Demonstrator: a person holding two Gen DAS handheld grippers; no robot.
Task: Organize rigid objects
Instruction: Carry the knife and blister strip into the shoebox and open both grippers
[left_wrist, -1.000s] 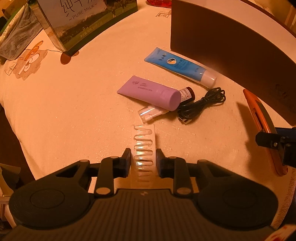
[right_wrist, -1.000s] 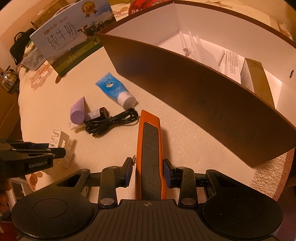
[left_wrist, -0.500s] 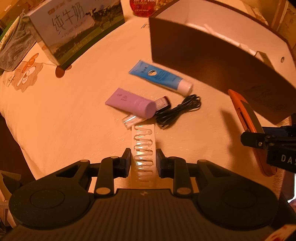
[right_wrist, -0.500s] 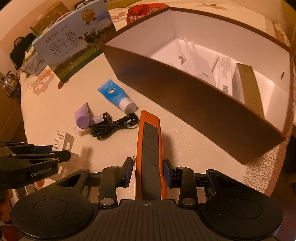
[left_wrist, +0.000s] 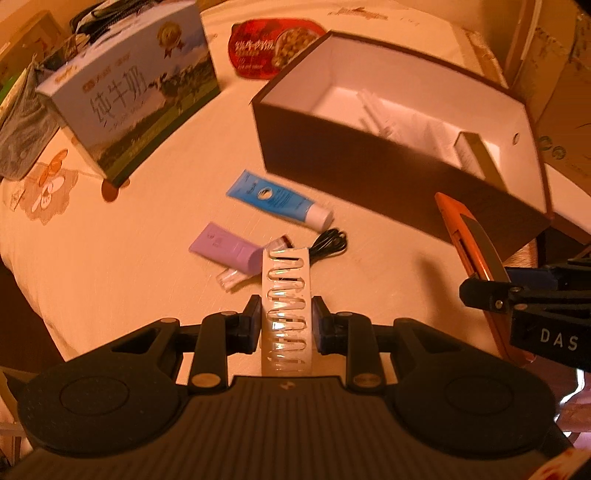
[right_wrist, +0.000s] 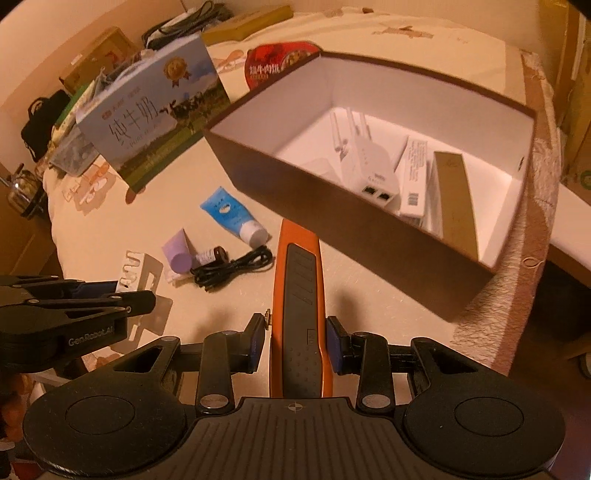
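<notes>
Left hand-held gripper (left_wrist: 285, 324): I have it clamped on a white plastic strip with a wavy cut-out pattern (left_wrist: 285, 295); both pads press its long edges and the strip sticks out forward, clear of the tabletop (left_wrist: 110, 258).
Right hand-held gripper (right_wrist: 295, 341): I see it closed on an orange utility knife with a dark grey grip panel (right_wrist: 298, 295), pads on either side of the body, the nose of the knife pointing toward the box.
Box (right_wrist: 332, 229): brown outside, white inside, open on top, standing ahead of both grippers on the tabletop.
Box contents: a white router with antennas (right_wrist: 369, 166), a white printed carton (right_wrist: 415, 177) beside it, and an olive-gold carton (right_wrist: 456, 203) next to that.
Loose items on the tabletop: a blue tube with a white cap (left_wrist: 277, 201), a lilac tube (left_wrist: 225, 249), a small dark bottle (right_wrist: 210, 255) touching the lilac tube's cap end, and a coiled black cable (right_wrist: 236, 267) just beside the bottle.
Clear item: something small and transparent (left_wrist: 231, 278) lies under the lilac tube; I cannot tell what it is.
Behind the loose items: a milk carton case (left_wrist: 136, 99) stands upright, with a red food package (left_wrist: 269, 48) lying flat beyond it, near the box's far corner.
Tabletop cover: pale cloth with cartoon prints near the edge (left_wrist: 48, 192).
</notes>
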